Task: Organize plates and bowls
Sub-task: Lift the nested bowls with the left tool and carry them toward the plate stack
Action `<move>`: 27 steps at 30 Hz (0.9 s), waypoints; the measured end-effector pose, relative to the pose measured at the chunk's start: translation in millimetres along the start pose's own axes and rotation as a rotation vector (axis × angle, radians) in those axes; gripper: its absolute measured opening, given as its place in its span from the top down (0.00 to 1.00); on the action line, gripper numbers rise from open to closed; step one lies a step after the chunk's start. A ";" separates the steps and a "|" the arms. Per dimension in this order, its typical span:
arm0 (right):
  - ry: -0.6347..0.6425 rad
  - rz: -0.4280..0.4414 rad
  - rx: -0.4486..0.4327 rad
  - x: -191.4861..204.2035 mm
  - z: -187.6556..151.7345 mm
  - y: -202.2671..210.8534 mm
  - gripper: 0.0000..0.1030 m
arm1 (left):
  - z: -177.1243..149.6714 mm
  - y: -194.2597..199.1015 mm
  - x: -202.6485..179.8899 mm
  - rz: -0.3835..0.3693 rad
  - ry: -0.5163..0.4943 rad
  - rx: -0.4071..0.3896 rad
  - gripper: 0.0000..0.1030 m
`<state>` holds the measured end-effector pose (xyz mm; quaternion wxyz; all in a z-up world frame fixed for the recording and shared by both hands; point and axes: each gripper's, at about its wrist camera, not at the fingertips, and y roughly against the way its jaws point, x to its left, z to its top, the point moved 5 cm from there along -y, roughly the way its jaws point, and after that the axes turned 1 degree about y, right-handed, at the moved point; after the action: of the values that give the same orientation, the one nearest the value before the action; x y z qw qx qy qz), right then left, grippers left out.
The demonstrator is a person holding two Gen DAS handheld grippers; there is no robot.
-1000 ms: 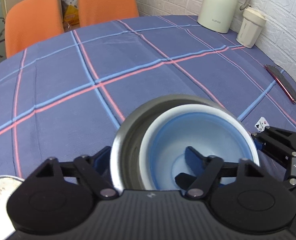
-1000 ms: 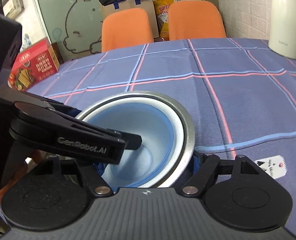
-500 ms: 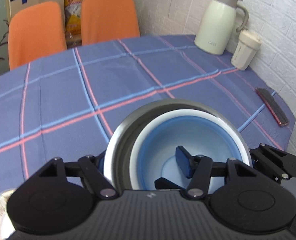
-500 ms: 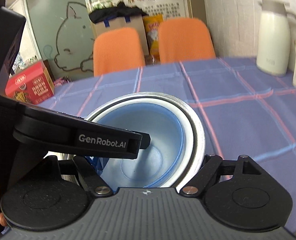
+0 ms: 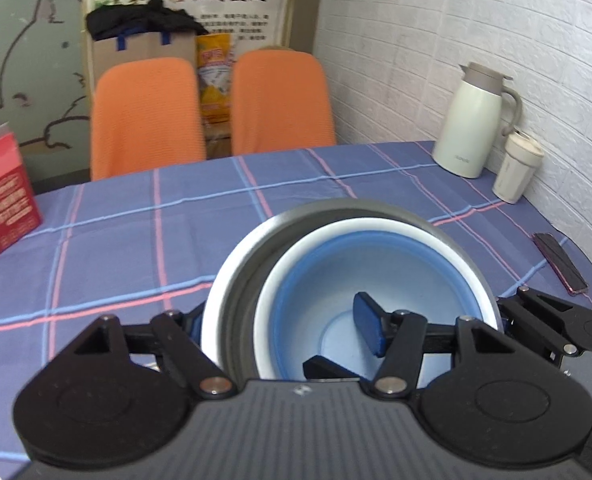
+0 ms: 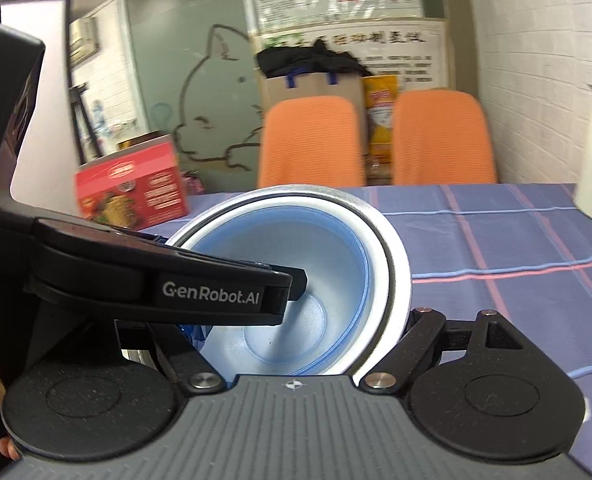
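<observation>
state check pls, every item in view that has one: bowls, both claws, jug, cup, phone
Blue bowl: nested in the metal bowl, upright, empty.
Metal bowl: held between both claws, tilted.
Left claw: shut on the bowls' rims, one finger inside the blue bowl.
Right claw: gripping the opposite rim.
Thermos jug: upright, lid closed.
Lidded cup: upright, lid on.
Phone: flat near the table edge.

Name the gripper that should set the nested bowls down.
Left, probably: the left gripper clamps steel bowl and blue bowl, one finger inside, one outside; the right gripper's hold is half hidden.
</observation>
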<state>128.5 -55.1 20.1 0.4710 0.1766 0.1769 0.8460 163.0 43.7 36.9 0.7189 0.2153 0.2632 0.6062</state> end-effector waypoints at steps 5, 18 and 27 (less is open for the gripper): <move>0.029 0.066 0.046 31.0 -10.8 -12.3 0.33 | -23.1 14.0 38.9 0.049 0.066 0.015 0.42; 0.051 0.129 0.187 68.4 -51.3 -34.7 0.33 | -83.3 3.8 90.8 0.088 0.196 0.116 0.42; 0.027 0.170 0.228 74.4 -56.6 -52.3 0.32 | -87.5 -3.1 101.7 0.104 0.202 0.126 0.39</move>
<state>103.9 27.1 -44.0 0.3722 0.2320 0.2626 0.8594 122.3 142.4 -44.3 0.6414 0.2115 0.3603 0.6435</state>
